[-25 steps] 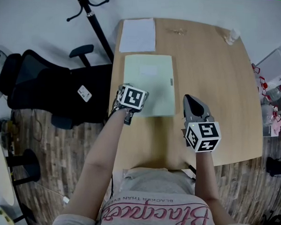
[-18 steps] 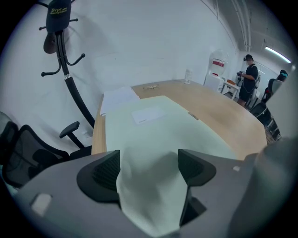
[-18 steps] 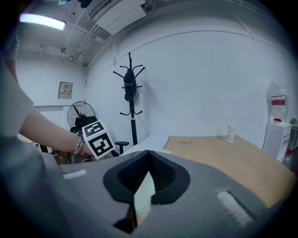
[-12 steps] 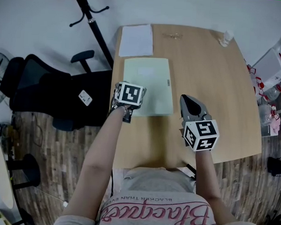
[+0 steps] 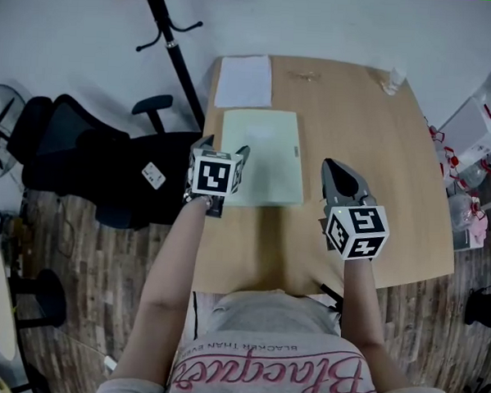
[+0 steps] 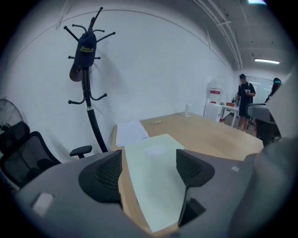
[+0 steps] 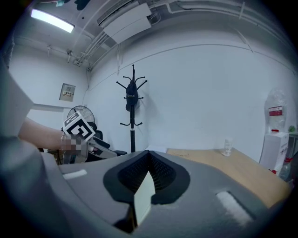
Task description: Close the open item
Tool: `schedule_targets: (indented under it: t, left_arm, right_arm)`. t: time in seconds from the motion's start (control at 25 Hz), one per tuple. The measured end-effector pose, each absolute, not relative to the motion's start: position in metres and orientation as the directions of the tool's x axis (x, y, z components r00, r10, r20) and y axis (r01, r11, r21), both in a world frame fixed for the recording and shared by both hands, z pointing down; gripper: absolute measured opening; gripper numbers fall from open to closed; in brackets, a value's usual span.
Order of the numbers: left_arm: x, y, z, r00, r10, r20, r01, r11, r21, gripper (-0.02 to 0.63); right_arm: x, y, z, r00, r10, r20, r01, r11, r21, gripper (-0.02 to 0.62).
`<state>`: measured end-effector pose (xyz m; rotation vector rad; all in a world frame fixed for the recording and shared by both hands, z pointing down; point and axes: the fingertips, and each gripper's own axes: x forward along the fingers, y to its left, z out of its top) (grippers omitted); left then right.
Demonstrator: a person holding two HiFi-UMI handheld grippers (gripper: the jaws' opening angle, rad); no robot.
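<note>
Folder [image 5: 264,151], flat and shut: my left gripper [image 5: 223,149] empty, jaws apart, just narrowing; right gripper [image 5: 332,168] clenched; I'd lift clear without snagging its edge.

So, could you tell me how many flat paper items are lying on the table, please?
2: a white sheet at the far left corner of the table, and a pale green folder lying closed just nearer than it. None looks hidden.
</note>
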<state>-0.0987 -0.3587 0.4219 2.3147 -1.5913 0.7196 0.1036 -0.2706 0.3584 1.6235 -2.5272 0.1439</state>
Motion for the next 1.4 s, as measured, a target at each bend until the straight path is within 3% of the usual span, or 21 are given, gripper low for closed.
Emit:
schedule_targets:
  t: [0.56, 0.76, 1.08, 1.4]
  left_arm:
    - [-0.12, -0.334, 0.346, 0.337, -0.9, 0.275, -0.933, -0.359, -0.034, 0.332]
    - [-0.13, -0.326, 0.318, 0.34, -0.928, 0.154, -0.939, -0.345, -0.005, 0.294]
    - [-0.143, -0.312, 0.289, 0.324, -0.946, 0.014, -0.942, -0.324, -0.092, 0.247]
    - [-0.155, -0.303, 0.259, 0.289, -0.953, -0.086, -0.952, -0.278, -0.126, 0.158]
  right_arm:
    - [0.086, -0.278, 0.302, -0.425, -0.903, 0.066, -0.897, 0.43, 0.104, 0.003]
    - [0.085, -0.28, 0.286, -0.423, -0.906, 0.035, -0.897, 0.423, 0.128, 0.003]
    - [0.086, -0.281, 0.269, -0.403, -0.915, 0.015, -0.894, 0.397, 0.205, 0.003]
    - [0.087, -0.282, 0.252, -0.398, -0.917, -0.022, -0.898, 0.384, 0.215, 0.003]
